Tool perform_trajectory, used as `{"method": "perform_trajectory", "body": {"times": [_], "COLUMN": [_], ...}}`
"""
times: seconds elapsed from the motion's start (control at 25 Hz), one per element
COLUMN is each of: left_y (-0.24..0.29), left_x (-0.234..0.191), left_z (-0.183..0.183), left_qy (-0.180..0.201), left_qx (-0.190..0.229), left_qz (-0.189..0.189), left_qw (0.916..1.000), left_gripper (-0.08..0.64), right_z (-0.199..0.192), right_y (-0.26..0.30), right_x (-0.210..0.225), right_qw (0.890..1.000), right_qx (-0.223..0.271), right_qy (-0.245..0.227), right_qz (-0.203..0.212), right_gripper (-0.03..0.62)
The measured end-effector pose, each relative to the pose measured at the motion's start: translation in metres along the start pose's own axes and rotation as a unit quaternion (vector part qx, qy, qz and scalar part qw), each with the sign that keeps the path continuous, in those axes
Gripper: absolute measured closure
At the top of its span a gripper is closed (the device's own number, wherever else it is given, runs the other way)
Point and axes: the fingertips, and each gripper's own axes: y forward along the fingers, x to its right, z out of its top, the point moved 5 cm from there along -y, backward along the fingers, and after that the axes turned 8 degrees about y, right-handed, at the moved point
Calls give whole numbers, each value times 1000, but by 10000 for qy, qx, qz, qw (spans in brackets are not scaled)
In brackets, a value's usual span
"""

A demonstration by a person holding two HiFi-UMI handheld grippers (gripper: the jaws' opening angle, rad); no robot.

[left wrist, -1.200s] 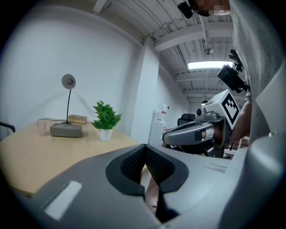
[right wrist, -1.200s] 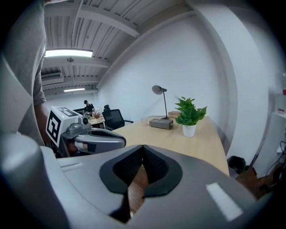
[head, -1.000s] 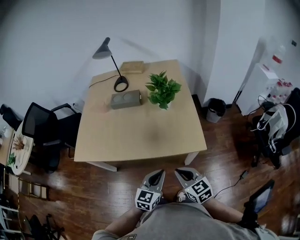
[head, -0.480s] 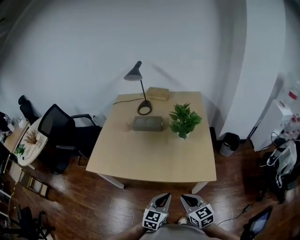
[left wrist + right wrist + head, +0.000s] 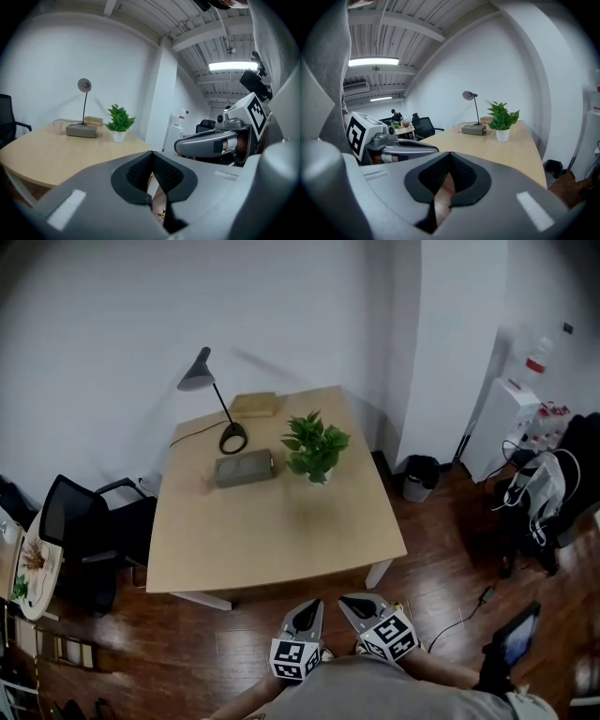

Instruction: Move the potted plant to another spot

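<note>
**Head view.** The potted plant (image 5: 314, 446) is standing upright on the far half of the table (image 5: 272, 540), towards its right edge. It is just beside a grey block (image 5: 245, 467) and near a desk lamp (image 5: 211, 395). The left gripper (image 5: 313, 606) and the right gripper (image 5: 350, 601) are being held low and close together in front of the person's body. They are hanging over the wooden floor (image 5: 450, 568) off the table's near edge, well apart from the plant.

**Left gripper view.** The jaws are meeting tip to tip, clenched, and are gripping nothing. The plant is showing beyond them across the tabletop, sitting in a white pot (image 5: 119, 136).

**Right gripper view.** These jaws are likewise pressing together with nothing between them. The plant is appearing at the far right of the table, beyond the bare near stretch of wood.

**Step in hand.** The approach is judged to be under way, and no grasp is being attempted yet.

**Next move.**
1. Bring the grippers forward over the table.
2. Spread the jaws of one gripper, probably the right one, since the plant is sitting on that side.
3. Close the jaws on the pot rather than on the foliage.

The bare near half of the table is offering a likely new spot.
</note>
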Motion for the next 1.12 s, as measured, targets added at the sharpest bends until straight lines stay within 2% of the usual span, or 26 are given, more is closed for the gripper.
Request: {"method": "perform_trajectory", "body": {"times": [0.36,1.12], "left_y": [-7,-16], "left_x": [1,3], "left_z": [-4,-2], "left_qy": [0,-122], "left_qx": [-96,16], "left_qz": [-191,-61], "left_qw": [9998,9999], "left_gripper": [560,560], "right_z": [-5,-9], "right_y": [-4,-2], "right_x": [-7,-11], "right_qw": [9998,9999], "right_qx": [-60,-57], "right_qy": [130,120], "right_qz": [-166,-95], "right_gripper": [586,586]}}
